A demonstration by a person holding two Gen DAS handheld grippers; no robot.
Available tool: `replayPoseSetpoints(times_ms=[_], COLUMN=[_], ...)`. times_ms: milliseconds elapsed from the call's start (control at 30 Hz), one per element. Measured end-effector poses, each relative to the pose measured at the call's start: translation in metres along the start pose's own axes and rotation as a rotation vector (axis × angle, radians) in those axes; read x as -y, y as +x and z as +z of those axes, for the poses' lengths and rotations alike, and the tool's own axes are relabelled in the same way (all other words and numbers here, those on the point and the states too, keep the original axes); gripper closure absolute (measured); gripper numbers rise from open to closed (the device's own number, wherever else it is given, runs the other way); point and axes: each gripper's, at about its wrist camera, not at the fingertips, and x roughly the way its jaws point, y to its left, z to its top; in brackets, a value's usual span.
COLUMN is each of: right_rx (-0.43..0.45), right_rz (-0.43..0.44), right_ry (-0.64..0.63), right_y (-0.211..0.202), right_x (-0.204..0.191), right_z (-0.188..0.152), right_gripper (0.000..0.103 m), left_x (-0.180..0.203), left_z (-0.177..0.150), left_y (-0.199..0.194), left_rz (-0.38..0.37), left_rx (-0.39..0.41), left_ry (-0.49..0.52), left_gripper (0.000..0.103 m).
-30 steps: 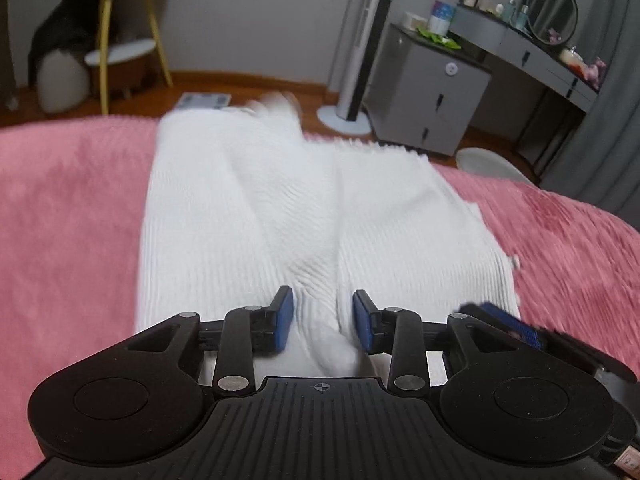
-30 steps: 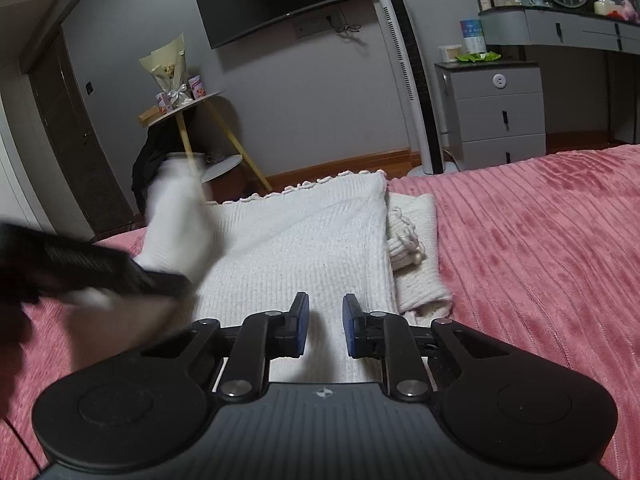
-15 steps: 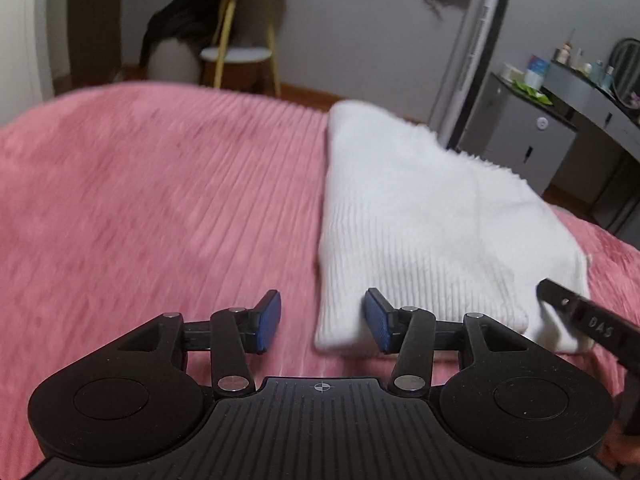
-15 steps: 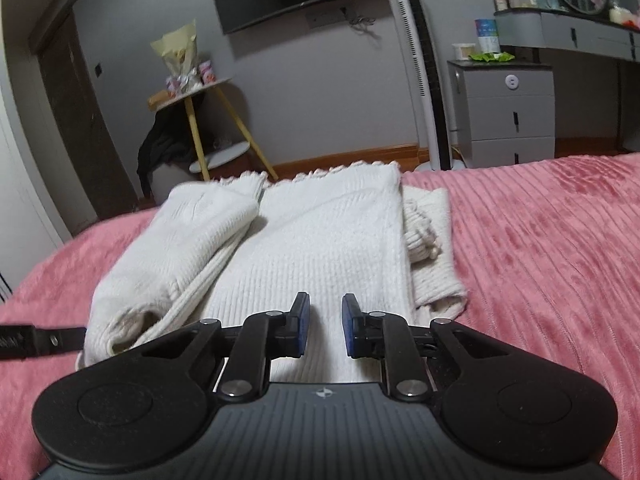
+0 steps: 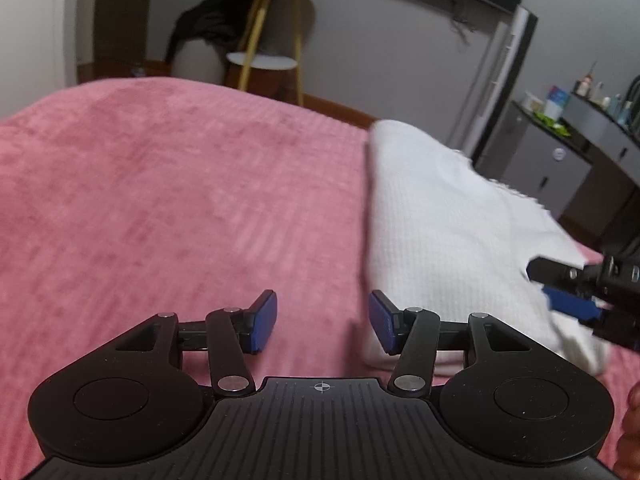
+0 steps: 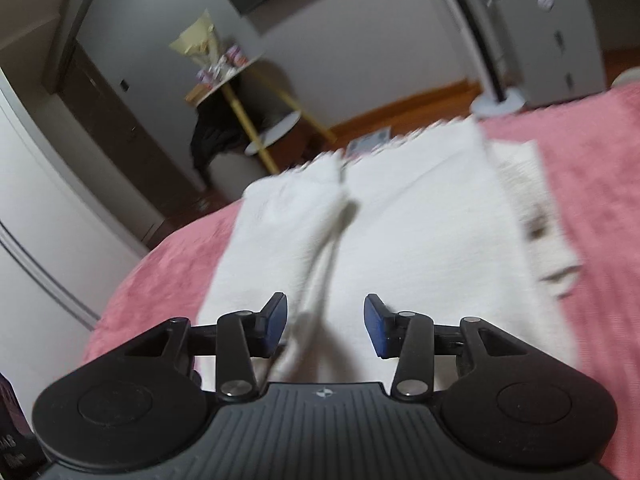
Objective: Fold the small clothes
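Observation:
A white knitted garment (image 5: pixel 460 220) lies folded on the pink bedspread (image 5: pixel 180 200). In the left wrist view my left gripper (image 5: pixel 322 322) hovers over bare bedspread just left of the garment's near corner, its jaws opening with nothing between them. My right gripper (image 5: pixel 560 288) reaches over the garment's near right part. In the right wrist view my right gripper (image 6: pixel 325 324) hangs over the garment (image 6: pixel 420 232), its jaws opening. A folded-in sleeve (image 6: pixel 288 216) lies on the left side, and its edge runs under the gap without the pads pressing on it.
Beyond the bed stand a side table with yellow legs (image 5: pixel 264 40), a tall tower fan (image 5: pixel 504 80) and a grey drawer unit (image 5: pixel 548 164). Part of a hand (image 5: pixel 630 432) shows at the lower right edge. A second sleeve (image 6: pixel 532 208) sticks out at the garment's right.
My left gripper let go of the sleeve, which now lies folded on the body, and swung left off the garment onto bare bedspread. Both grippers' jaws have widened.

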Motion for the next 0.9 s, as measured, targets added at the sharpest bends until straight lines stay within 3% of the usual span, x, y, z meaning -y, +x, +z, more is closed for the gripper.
replayPoseSetpoints(times_ms=[233,300,367,433,567,733,800,900], right_rx=[-0.115,-0.128,-0.129,-0.088,0.075,0.215,0.230,0.146], right_rz=[0.042,0.055,0.064,0.061,-0.077,-0.254,-0.344,-0.400], right_ry=[0.016,0.042,0.039,-0.021,-0.261,-0.355,-0.369,-0.248], right_y=[0.050,0.057,0.056,0.047,0.014,-0.020,-0.026,-0.017], right_x=[-0.015,-0.013,-0.014,-0.022,-0.054,-0.047,-0.031,0.004], right_z=[0.014,0.016,0.019,0.020,0.017,0.017,0.011,0.007], right_gripper=[0.058,0.065,0.082,0.085,0.086,0.086,0.086,0.085], left_x=[-0.012,-0.013,-0.012,-0.011,-0.008,-0.003,0.001,0.007], left_z=[-0.002,-0.003,-0.005,-0.006,-0.007,-0.008,-0.009,-0.011], left_y=[0.008,0.010,0.011,0.011,0.008,0.008,0.008,0.009], left_rz=[0.005,0.014,0.020,0.024,0.015,0.010,0.010,-0.001], left_rx=[-0.034,-0.049,-0.057,-0.056,-0.058,-0.062,-0.064,-0.067], left_ry=[-0.049,-0.049,-0.048,-0.041,-0.037,-0.024,-0.013,0.011], left_gripper=[0.047,0.047,0.047,0.047,0.047,0.047,0.046,0.046])
